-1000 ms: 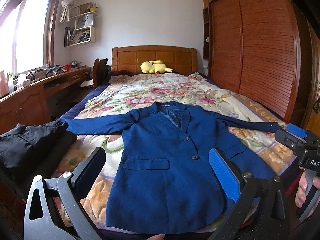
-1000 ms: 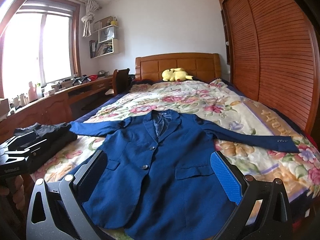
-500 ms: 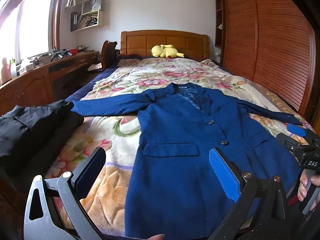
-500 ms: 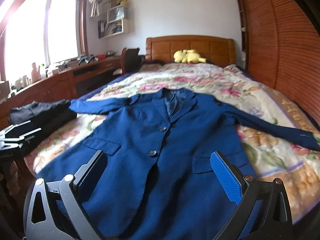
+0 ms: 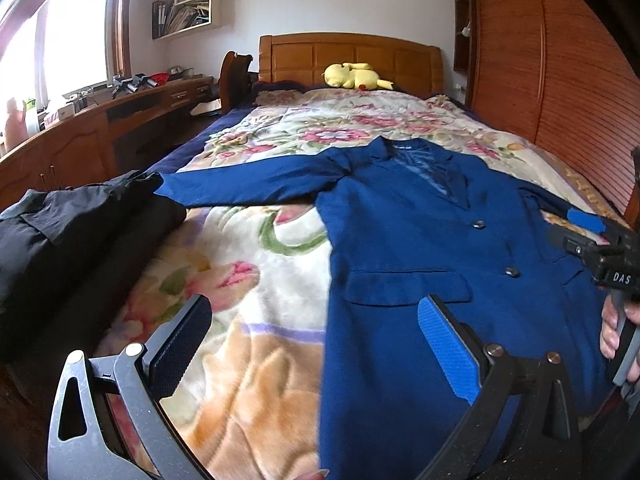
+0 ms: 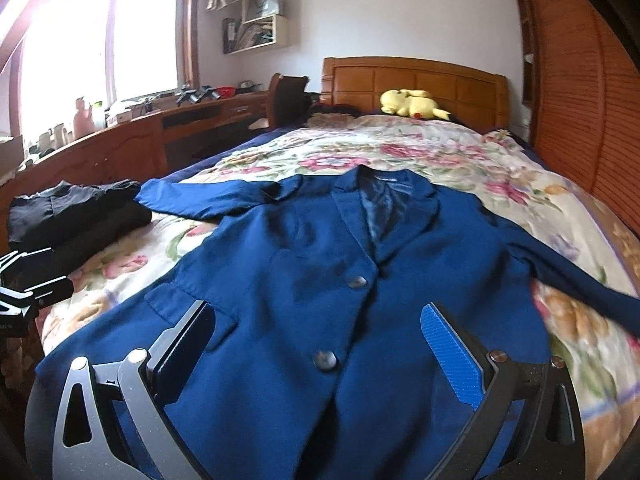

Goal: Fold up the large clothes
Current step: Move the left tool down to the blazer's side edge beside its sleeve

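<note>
A dark blue blazer [image 5: 408, 248] lies face up and buttoned on the floral bedspread [image 5: 256, 280], sleeves spread to both sides; it also shows in the right wrist view [image 6: 320, 280]. My left gripper [image 5: 316, 344] is open and empty, low over the blazer's left hem edge and the bedspread. My right gripper [image 6: 320, 348] is open and empty, low over the blazer's lower front near the bottom button [image 6: 325, 360]. The right gripper also shows at the right edge of the left wrist view [image 5: 600, 248].
A pile of black clothes [image 5: 68, 232] lies at the bed's left edge. A yellow plush toy [image 5: 356, 76] sits by the wooden headboard [image 5: 348, 60]. A wooden desk [image 5: 80, 140] runs along the left wall, a slatted wardrobe [image 5: 560, 80] along the right.
Both grippers have dropped lower and moved in toward the blazer's hem. The left has shifted to the left. Both stay open.
</note>
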`<action>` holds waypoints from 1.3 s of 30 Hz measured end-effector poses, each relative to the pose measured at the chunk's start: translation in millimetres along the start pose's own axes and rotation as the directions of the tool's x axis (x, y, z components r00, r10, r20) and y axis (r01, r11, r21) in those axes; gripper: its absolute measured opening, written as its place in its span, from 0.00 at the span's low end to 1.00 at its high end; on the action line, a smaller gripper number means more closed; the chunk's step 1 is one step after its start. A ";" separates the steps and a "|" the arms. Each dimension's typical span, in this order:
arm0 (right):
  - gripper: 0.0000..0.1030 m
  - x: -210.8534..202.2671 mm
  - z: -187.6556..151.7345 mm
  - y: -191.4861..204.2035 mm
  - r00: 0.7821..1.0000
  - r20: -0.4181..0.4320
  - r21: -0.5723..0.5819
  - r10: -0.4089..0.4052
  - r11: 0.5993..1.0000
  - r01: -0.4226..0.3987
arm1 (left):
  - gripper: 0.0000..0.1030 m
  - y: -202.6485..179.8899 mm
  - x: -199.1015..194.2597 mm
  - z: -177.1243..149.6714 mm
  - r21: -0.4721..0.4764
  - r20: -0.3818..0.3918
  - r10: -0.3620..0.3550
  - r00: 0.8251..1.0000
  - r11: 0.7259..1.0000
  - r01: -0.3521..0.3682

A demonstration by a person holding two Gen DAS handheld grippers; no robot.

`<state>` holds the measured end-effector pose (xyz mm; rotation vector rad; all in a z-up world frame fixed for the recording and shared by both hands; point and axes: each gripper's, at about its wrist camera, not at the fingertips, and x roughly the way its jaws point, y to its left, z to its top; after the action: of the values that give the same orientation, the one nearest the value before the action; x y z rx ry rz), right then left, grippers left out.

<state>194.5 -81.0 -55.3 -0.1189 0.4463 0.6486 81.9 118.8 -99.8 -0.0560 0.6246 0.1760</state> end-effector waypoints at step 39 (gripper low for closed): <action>0.99 104.7 -6.8 -11.4 0.983 -0.119 0.026 0.136 0.991 -0.134 | 0.88 72.8 217.6 103.6 -0.105 -0.244 -0.051 0.968 0.994 0.026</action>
<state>272.9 -33.4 -107.5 -0.1115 0.5808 0.7731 301.9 233.3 -143.4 -0.1897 0.8620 0.1640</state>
